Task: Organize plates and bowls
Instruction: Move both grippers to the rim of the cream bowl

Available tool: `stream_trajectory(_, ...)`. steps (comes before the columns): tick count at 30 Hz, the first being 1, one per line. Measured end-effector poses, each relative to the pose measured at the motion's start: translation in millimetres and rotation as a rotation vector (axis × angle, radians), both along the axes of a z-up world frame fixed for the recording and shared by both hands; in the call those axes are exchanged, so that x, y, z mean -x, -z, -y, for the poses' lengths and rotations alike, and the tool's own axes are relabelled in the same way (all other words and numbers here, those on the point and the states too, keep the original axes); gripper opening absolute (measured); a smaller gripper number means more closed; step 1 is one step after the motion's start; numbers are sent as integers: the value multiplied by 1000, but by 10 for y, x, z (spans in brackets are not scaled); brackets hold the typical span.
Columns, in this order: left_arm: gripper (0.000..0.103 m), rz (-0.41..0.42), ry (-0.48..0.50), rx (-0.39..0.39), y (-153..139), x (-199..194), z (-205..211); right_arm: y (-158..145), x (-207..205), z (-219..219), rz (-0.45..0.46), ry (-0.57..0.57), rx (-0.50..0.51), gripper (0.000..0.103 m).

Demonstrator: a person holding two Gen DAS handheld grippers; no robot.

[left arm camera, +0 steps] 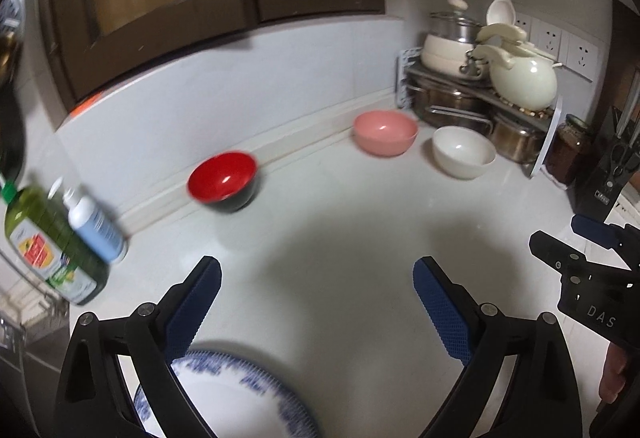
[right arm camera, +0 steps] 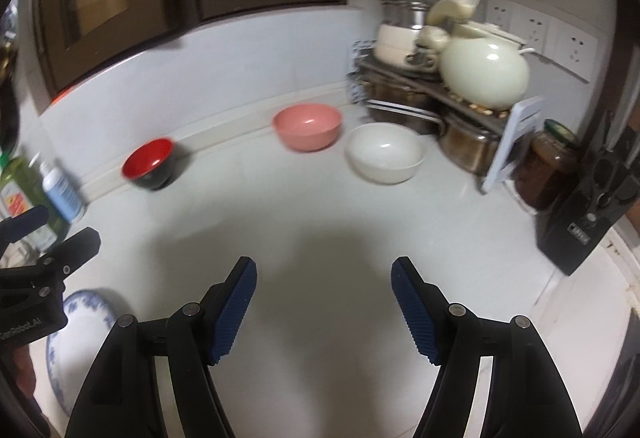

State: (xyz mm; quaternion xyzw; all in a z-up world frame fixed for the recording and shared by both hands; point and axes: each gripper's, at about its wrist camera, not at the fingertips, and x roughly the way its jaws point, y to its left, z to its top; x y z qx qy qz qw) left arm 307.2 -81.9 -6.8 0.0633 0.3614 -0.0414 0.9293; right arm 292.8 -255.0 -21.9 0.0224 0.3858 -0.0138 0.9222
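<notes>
Both my grippers, left and right, gape empty; ribbed blue pads. Glossy round bowls: red, pink, white.

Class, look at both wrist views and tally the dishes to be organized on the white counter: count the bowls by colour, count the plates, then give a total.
Red bowl: 1
Pink bowl: 1
White bowl: 1
Blue-and-white plate: 1
Total: 4 dishes
</notes>
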Motion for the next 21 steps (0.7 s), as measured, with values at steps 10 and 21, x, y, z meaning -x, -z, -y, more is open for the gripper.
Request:
stream_trajectory(10,98,29,58,-4,-95,-402,607,-95,-236,561,55,58,1,71)
stream_trajectory(21,93,24,104,8,-135,-945,1119,-82,-649,1031,99,114,-68,71)
